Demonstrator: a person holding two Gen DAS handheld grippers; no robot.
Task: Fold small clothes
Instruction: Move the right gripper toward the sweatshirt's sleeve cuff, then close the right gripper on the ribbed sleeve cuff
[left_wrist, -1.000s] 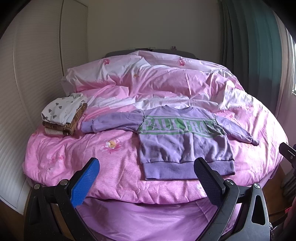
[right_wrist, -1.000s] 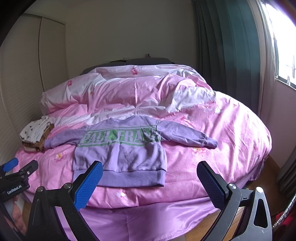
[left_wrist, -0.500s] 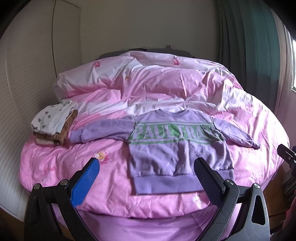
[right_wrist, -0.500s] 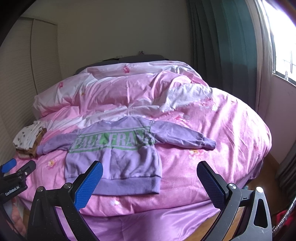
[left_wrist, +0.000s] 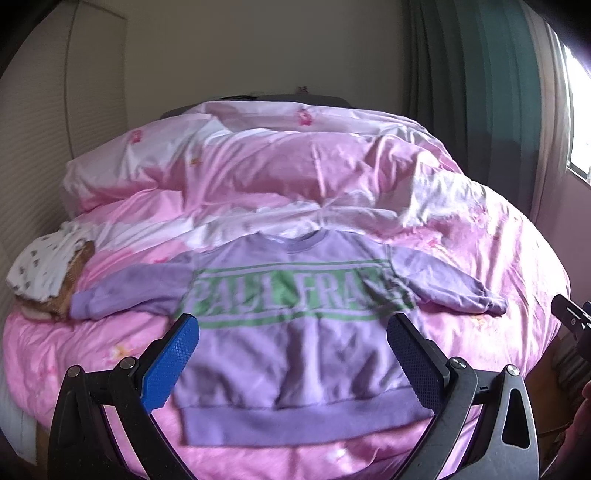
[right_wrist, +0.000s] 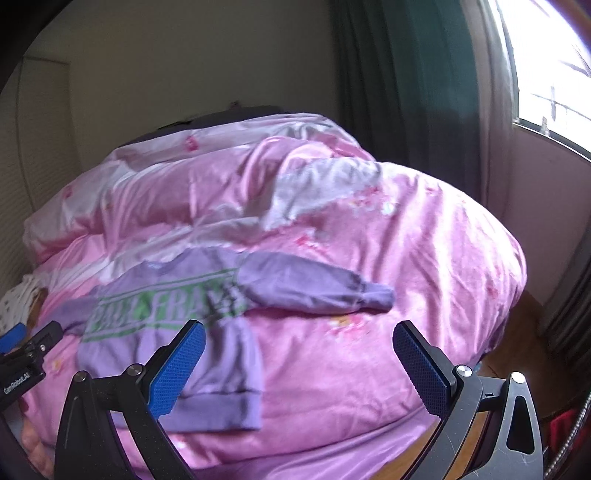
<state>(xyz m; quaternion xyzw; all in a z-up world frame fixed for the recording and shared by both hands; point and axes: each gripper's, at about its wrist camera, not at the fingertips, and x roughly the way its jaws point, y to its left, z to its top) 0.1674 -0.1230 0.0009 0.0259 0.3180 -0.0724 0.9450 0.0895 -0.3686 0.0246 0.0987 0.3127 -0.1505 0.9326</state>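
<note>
A purple sweatshirt lies flat and face up on a pink duvet, filling the lower centre of the left wrist view, its green lettered band across the chest and its darker hem toward the bottom of the frame. Both sleeves are spread outward, one toward the left edge and one toward the right. The left gripper is held low and level at the bottom of that view, pointing at the garment's lower half; its jaws stand wide apart with nothing between them, the blue pad over the sweatshirt's left side and the dark pad over its right side. Whether either pad touches the fabric cannot be told. In the right wrist view the sweatshirt sits in the lower left, one sleeve stretching toward frame centre. The right gripper is likewise spread wide and empty, aimed at bare duvet just right of the garment's body. A folded pile of clothes rests at the left edge of the left wrist view. Dark curtains hang in the upper right beside a bright window.
</note>
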